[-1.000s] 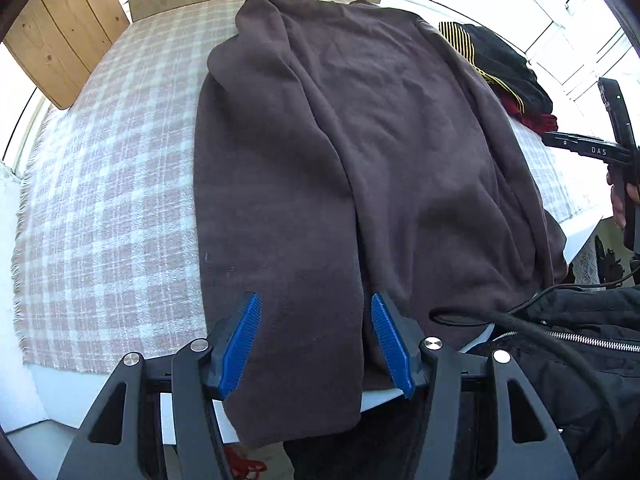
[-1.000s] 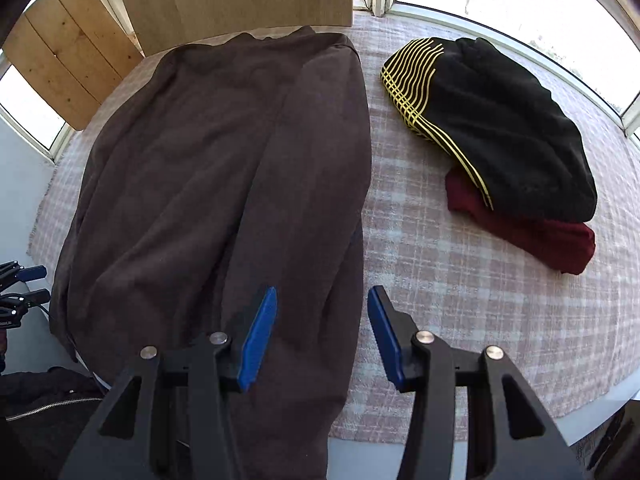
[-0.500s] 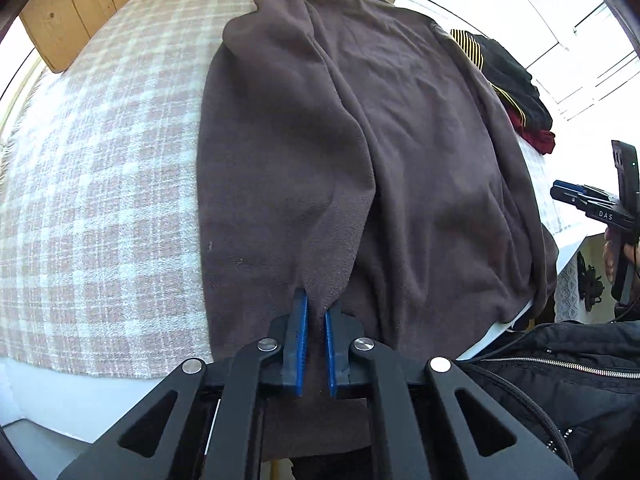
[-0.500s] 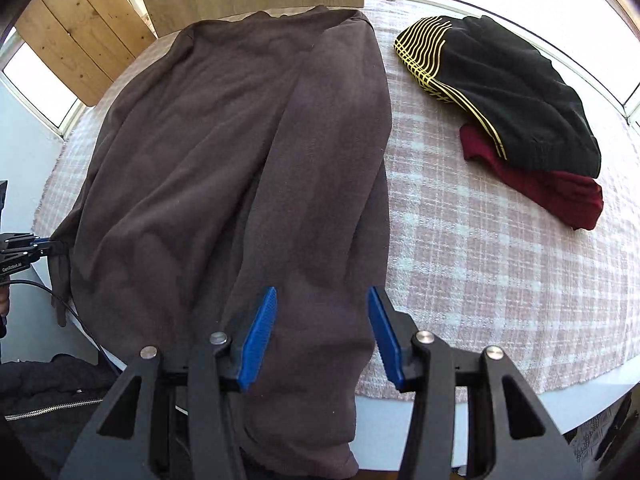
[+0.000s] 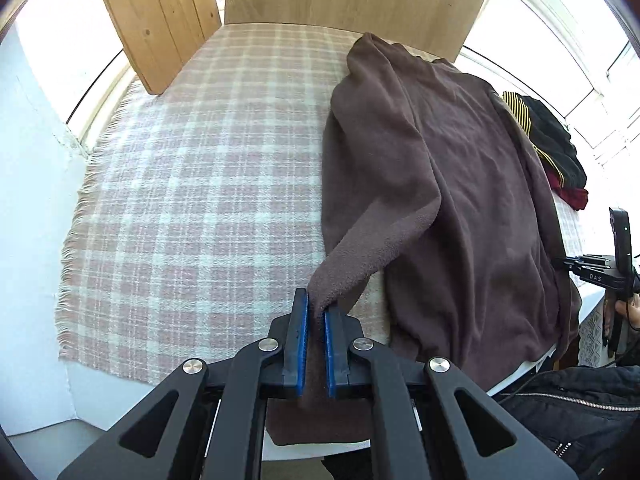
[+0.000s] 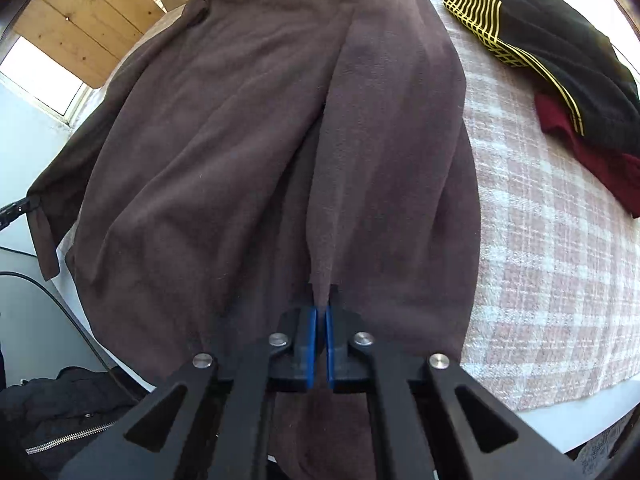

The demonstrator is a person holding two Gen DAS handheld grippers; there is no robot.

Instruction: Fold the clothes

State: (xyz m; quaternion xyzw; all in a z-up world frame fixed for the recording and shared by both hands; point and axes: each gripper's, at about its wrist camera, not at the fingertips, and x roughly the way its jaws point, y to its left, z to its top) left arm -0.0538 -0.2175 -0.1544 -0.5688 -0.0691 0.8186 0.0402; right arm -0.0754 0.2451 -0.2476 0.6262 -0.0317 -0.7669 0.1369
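Brown fleece garment (image 5: 460, 200) lies ahead of both claws on your plaid-covered tabletop (image 5: 200, 200). Left claw (image 5: 316, 312) and right claw (image 6: 320, 316) are clamped on its near hem. Grasp done; next, lift both evenly and carry the hem forward.

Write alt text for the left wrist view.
The left gripper is shut on a pinched edge of a brown garment, pulling it sideways over a pink checked blanket. Wooden boards stand behind.
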